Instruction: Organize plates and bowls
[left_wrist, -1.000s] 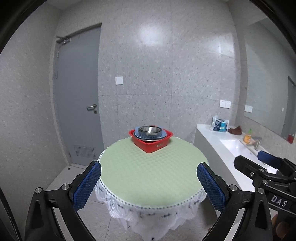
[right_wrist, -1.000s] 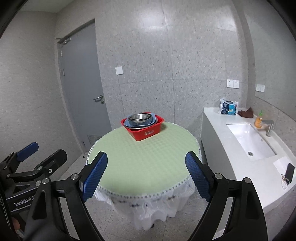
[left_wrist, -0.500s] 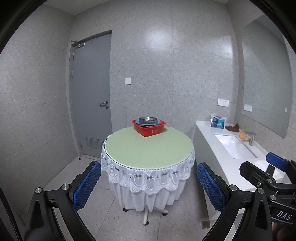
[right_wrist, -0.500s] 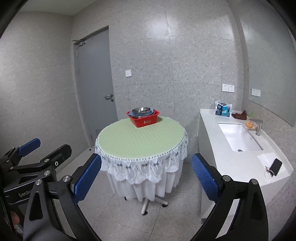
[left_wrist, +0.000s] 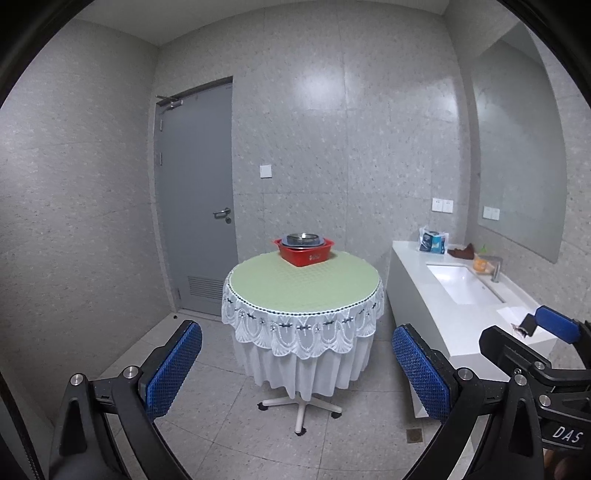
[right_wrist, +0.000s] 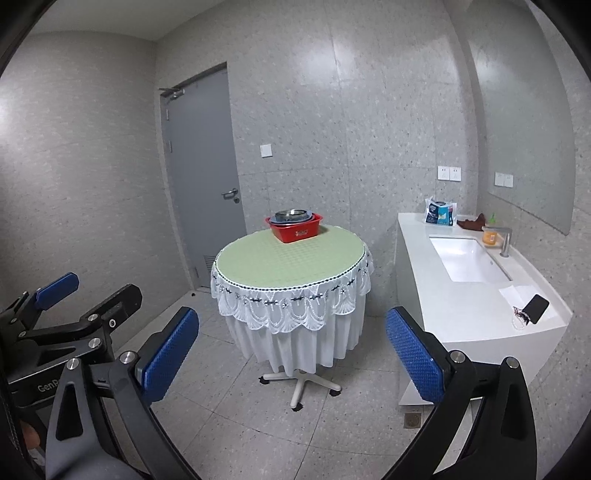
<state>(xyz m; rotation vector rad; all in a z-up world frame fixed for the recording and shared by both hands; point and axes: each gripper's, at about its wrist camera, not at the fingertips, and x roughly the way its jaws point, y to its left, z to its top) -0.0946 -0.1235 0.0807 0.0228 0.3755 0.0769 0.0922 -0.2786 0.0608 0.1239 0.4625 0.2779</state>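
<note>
Both wide-open, empty claws, left claw (left_wrist: 297, 369) and right claw (right_wrist: 291, 354), have been drawn back from the bench (left_wrist: 303, 286), leaving the red basin (left_wrist: 304, 253) of stacked bowls (left_wrist: 303, 240) well ahead, apparently organized, with no further grasp judged necessary.

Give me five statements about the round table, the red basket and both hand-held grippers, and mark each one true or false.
1. The red plastic basket sits at the far edge of the round table with the green cloth. True.
2. A shiny metal bowl is stacked inside the basket. True.
3. The left hand-held gripper is shut on a plate. False: its jaws are wide open and empty.
4. The right hand-held gripper is touching the basket. False: it is open, well short of the table.
5. A black phone lies on the white sink counter. True.
</note>
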